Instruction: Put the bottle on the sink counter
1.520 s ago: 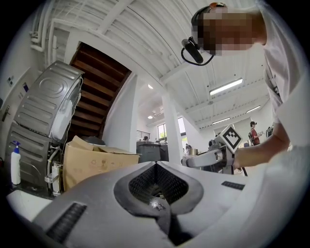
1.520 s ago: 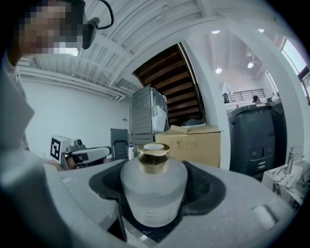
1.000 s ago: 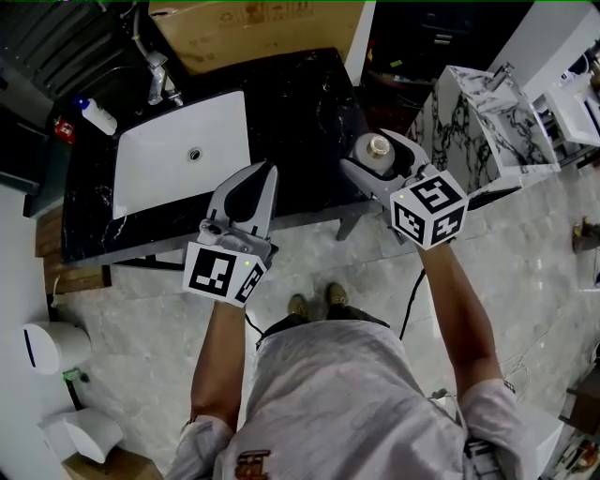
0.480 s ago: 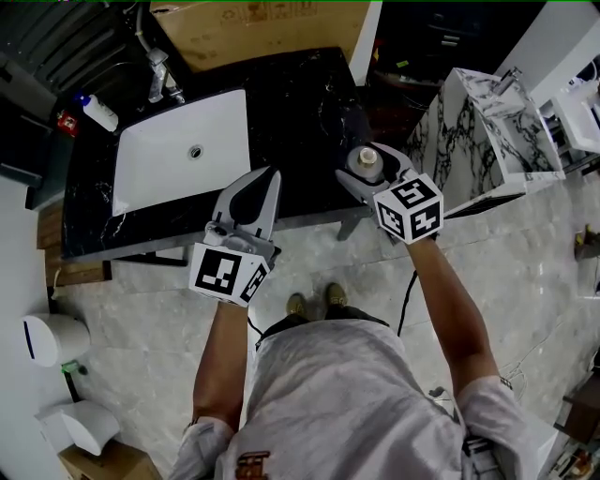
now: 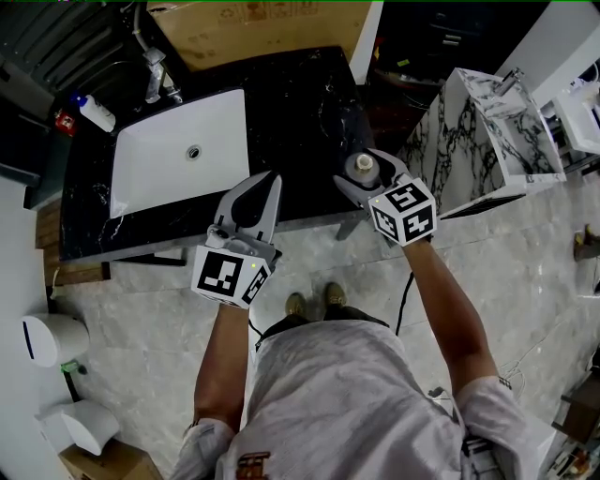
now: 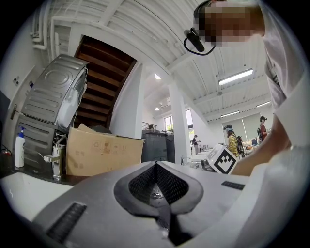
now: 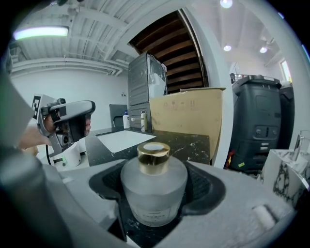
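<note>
A squat frosted-glass bottle (image 5: 362,169) with a gold cap stands upright between the jaws of my right gripper (image 5: 364,161), which is shut on it. In the head view it is over the front right corner of the black marble sink counter (image 5: 291,103). The right gripper view shows the bottle (image 7: 154,193) filling the gap of that gripper (image 7: 157,179), with the counter (image 7: 189,140) beyond. My left gripper (image 5: 270,178) is over the counter's front edge, left of the bottle. Its jaws are shut on nothing, and the tips of this gripper (image 6: 156,164) meet in its own view.
A white basin (image 5: 178,150) is set in the counter's left half, with a chrome faucet (image 5: 157,75) behind it. A white bottle with a blue cap (image 5: 97,114) lies at the back left. A cardboard box (image 5: 262,28) stands behind. A white marble unit (image 5: 478,122) stands to the right.
My right gripper has carried the bottle a little to the left, over the counter's front right corner. The left gripper has hardly moved.
</note>
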A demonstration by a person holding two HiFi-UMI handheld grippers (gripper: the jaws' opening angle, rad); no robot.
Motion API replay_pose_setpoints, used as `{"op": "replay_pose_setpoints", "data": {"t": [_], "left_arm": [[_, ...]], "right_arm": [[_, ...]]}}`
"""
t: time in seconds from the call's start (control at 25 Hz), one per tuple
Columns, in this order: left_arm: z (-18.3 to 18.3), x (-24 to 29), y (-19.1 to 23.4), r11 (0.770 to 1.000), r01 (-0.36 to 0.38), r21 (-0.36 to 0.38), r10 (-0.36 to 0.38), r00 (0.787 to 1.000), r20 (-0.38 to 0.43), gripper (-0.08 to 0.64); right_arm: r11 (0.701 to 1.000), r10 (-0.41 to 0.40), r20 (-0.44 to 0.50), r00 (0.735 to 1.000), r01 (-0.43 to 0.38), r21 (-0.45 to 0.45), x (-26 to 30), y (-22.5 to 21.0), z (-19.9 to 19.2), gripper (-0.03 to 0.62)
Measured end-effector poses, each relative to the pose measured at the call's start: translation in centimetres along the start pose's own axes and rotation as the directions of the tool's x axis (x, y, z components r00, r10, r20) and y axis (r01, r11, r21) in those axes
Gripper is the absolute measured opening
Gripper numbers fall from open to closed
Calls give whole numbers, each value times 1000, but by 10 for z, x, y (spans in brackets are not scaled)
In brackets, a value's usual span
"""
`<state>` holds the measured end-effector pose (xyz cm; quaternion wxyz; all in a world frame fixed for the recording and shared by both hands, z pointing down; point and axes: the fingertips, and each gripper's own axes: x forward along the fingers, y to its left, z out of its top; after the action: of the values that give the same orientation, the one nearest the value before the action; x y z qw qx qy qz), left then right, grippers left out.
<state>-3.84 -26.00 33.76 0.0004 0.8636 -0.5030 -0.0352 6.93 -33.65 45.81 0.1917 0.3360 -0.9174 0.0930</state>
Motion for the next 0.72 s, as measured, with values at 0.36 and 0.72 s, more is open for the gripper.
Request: {"op": "replay_pose_setpoints", "data": {"t": [0.36, 0.72], "left_arm": [[-8, 2, 1, 1000, 15, -10, -16, 1000, -13, 0], [-14, 5, 2, 999, 39, -21, -40, 999, -29, 0]], "right_arm": [[1000, -6, 10, 1000, 6, -9, 3, -1, -3, 333], [1000, -12, 14, 1000, 12, -19, 2, 1, -4, 333]]}}
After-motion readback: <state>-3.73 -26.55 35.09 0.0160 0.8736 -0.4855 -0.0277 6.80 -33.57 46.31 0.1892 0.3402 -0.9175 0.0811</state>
